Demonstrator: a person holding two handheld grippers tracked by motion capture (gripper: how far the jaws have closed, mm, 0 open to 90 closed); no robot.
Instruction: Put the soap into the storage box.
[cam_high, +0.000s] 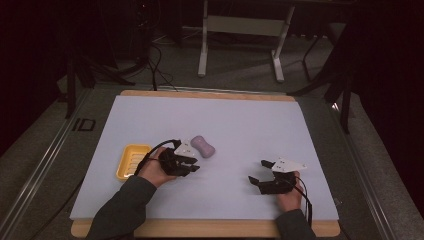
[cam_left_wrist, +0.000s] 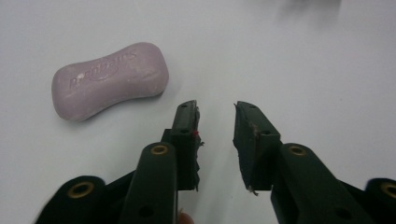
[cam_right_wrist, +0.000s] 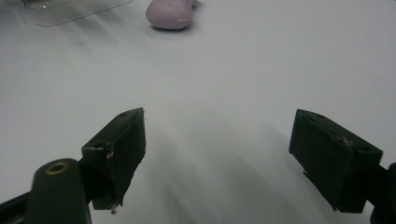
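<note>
A yellow dish (cam_high: 131, 161) sits far left on the sheet (cam_high: 240, 125). Just right of it, the left gripper (cam_high: 192, 164) has a narrow gap between its jaws, nothing in it. The soap (cam_high: 203, 146) lies just beyond, clear of it. Well right, the right gripper (cam_high: 260, 172) gapes wide, empty.

A white mat (cam_high: 240, 125) — on a wooden table (cam_high: 210, 93).
</note>
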